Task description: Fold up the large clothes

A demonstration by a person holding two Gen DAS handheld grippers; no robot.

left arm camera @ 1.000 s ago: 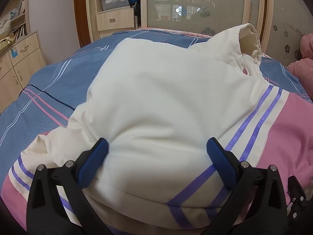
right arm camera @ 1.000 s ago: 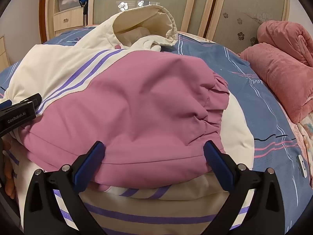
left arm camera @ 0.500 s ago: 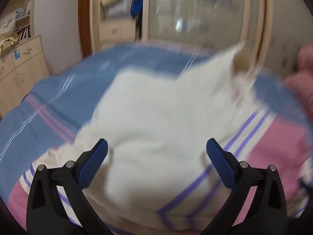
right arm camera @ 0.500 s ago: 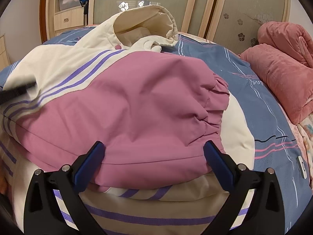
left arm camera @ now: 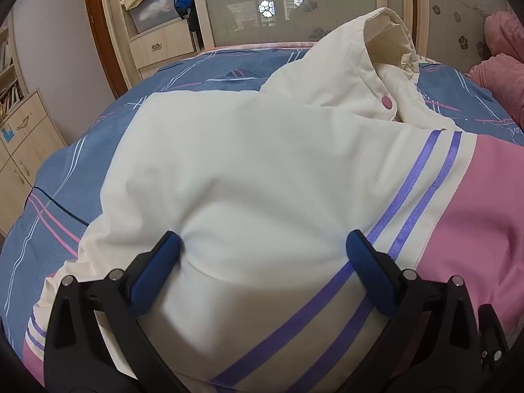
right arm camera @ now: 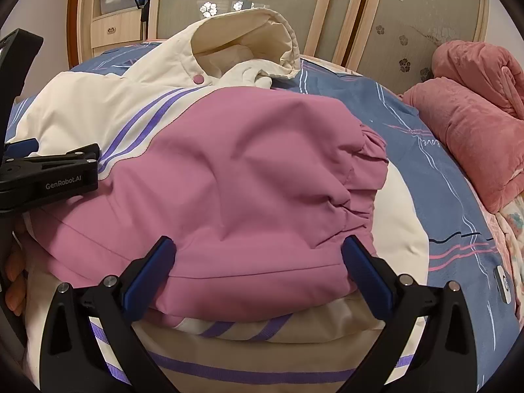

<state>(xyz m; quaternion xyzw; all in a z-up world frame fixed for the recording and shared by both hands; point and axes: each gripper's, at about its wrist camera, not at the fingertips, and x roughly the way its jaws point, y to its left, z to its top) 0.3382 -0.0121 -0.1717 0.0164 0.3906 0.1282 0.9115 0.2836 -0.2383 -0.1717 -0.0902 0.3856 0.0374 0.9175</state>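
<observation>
Left tool point(left arm camera: 263, 255) and right tool point(right arm camera: 258, 255): spread apart, empty, pressed against the jacket point(right arm camera: 229, 177) bundle on the bed point(right arm camera: 442, 203). Sleeves and sides folded in; hood point(right arm camera: 242, 42) standing loose at the far end, likely left to tuck. Bare bedding left and right; blanket point(right arm camera: 471, 150) crowding the far right.

White lettering "GenRobot.AI" on the black side of the left gripper point(right arm camera: 49, 177), seen at the left edge of the right wrist view. Pale cursive stitched on the blue bedsheet point(right arm camera: 425, 150) beside the pink blanket point(right arm camera: 465, 137); only "Love" reads, upside down. Small grey tag point(right arm camera: 504, 284) on the sheet carries a round mark, not legible. Left wrist view: no readable text.
</observation>
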